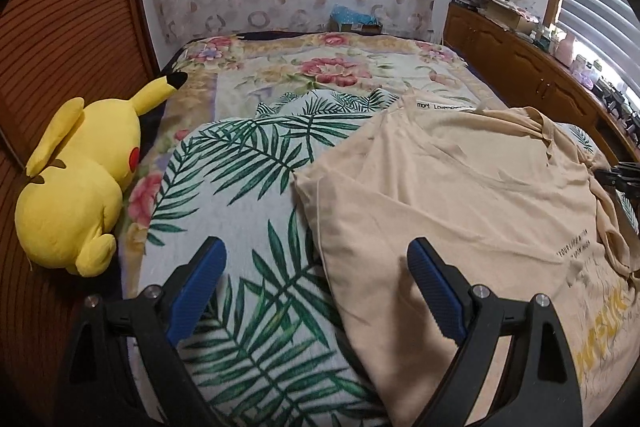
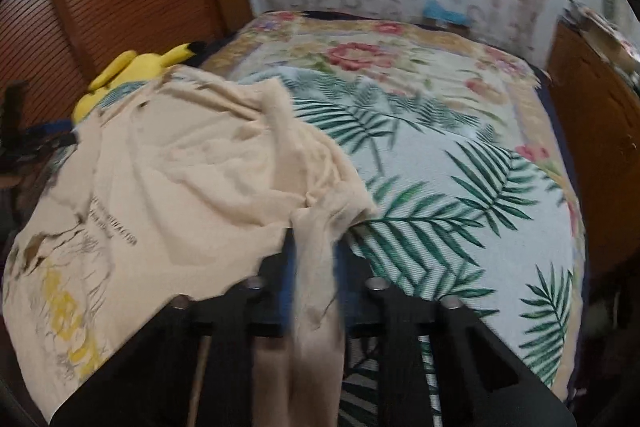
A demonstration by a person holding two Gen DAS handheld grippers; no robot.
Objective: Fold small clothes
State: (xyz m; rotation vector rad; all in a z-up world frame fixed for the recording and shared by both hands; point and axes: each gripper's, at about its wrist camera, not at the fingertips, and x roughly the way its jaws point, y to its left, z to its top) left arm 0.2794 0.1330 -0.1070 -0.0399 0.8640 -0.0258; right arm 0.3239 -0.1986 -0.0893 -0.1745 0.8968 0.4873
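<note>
A beige T-shirt (image 1: pixel 472 195) with yellow and dark print lies spread on the palm-leaf cloth (image 1: pixel 248 187) on the bed. My left gripper (image 1: pixel 316 255) is open and empty; its right finger (image 1: pixel 434 287) hovers over the shirt's left edge. My right gripper (image 2: pixel 316 247) is shut on a bunched fold of the T-shirt (image 2: pixel 200 163), which drapes over its fingers. The right gripper also shows at the far right of the left wrist view (image 1: pixel 620 177), at the shirt's right side.
A yellow Pikachu plush (image 1: pixel 76 183) lies at the bed's left edge, against a slatted wooden door (image 1: pixel 60 39). A floral blanket (image 1: pixel 320 67) covers the far bed. A cluttered wooden cabinet (image 1: pixel 520 59) runs along the right side.
</note>
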